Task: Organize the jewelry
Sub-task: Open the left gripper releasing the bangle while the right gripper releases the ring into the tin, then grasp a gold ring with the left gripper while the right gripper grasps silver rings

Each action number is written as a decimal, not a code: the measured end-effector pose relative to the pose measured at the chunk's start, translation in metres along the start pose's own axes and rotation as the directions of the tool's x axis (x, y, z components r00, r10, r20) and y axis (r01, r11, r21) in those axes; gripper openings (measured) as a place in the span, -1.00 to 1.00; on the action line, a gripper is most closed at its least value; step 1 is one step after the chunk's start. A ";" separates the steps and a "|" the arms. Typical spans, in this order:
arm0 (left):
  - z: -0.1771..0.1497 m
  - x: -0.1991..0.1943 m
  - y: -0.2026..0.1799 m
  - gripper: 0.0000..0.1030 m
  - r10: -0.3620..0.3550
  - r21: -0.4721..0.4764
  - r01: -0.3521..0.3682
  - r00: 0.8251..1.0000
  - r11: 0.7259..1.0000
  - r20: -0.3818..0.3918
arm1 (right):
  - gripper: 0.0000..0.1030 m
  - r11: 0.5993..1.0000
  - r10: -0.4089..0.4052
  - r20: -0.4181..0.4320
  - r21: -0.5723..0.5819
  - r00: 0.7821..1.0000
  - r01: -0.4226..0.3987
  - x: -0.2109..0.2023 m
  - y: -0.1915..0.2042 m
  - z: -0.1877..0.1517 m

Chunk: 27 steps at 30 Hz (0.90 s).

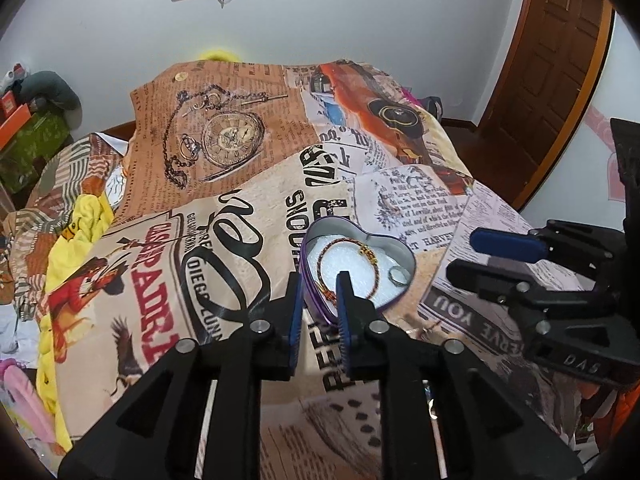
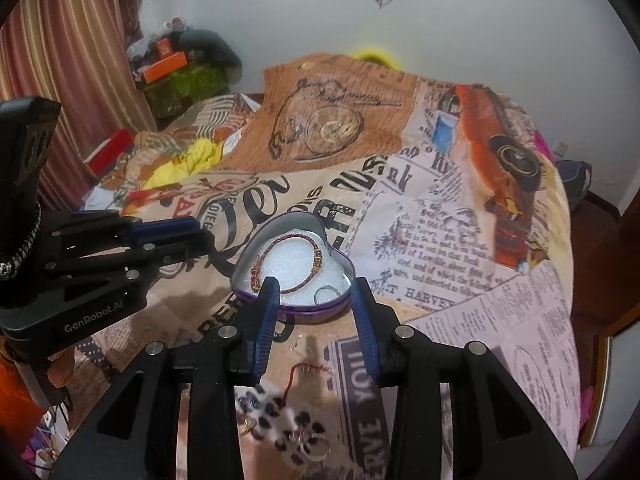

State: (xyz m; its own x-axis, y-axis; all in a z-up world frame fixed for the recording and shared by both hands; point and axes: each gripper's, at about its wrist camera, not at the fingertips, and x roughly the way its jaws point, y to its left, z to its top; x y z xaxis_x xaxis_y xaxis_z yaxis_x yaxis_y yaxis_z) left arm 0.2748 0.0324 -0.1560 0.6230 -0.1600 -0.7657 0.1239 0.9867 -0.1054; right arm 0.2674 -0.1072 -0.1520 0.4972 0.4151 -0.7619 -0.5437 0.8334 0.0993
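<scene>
A purple heart-shaped tin (image 1: pixel 340 226) (image 2: pixel 296 222) lined with white foam lies open on the newspaper-print bedspread. Inside it are a red and gold braided bracelet (image 1: pixel 348 242) (image 2: pixel 288 242) and a silver ring (image 1: pixel 398 274) (image 2: pixel 326 294). My left gripper (image 1: pixel 319 280) (image 2: pixel 204 232) hovers at the tin's left near rim, jaws slightly apart and holding nothing. My right gripper (image 2: pixel 316 284) (image 1: pixel 464 254) hangs over the tin's near edge, jaws wider apart and empty. Near me lie a red thread piece (image 2: pixel 298 372) and a spotted card (image 2: pixel 280 412) with small jewellery.
The bedspread (image 1: pixel 240 152) covers a rumpled bed. Yellow cloth (image 1: pixel 86 216) and other clothes lie at its left. Boxes (image 2: pixel 168 68) are stacked by a striped curtain (image 2: pixel 68 52). A wooden door (image 1: pixel 548 68) stands at the right.
</scene>
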 end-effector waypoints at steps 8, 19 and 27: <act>-0.012 -0.032 -0.018 -0.34 0.009 0.031 -0.010 0.999 0.999 0.030 | -0.34 0.999 -0.039 0.045 0.005 0.998 0.039 -0.038 0.003 -0.014; -0.041 -0.050 -0.031 -0.21 0.011 0.044 -0.011 1.000 0.999 -0.006 | -0.34 0.997 -0.066 0.017 0.036 0.998 0.066 -0.059 0.000 -0.044; -0.070 -0.030 -0.034 -0.21 0.004 0.047 0.001 0.995 0.999 -0.096 | -0.34 0.994 -0.073 -0.036 0.080 0.997 0.076 -0.054 -0.007 -0.076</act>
State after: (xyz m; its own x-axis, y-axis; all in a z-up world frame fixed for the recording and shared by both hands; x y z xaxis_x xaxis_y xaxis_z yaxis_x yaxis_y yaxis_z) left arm 0.1976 0.0053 -0.1741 0.5464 -0.1528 -0.8235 0.1602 0.9841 -0.0763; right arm 0.1926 -0.1633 -0.1601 0.5110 0.3399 -0.7895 -0.4484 0.8890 0.0926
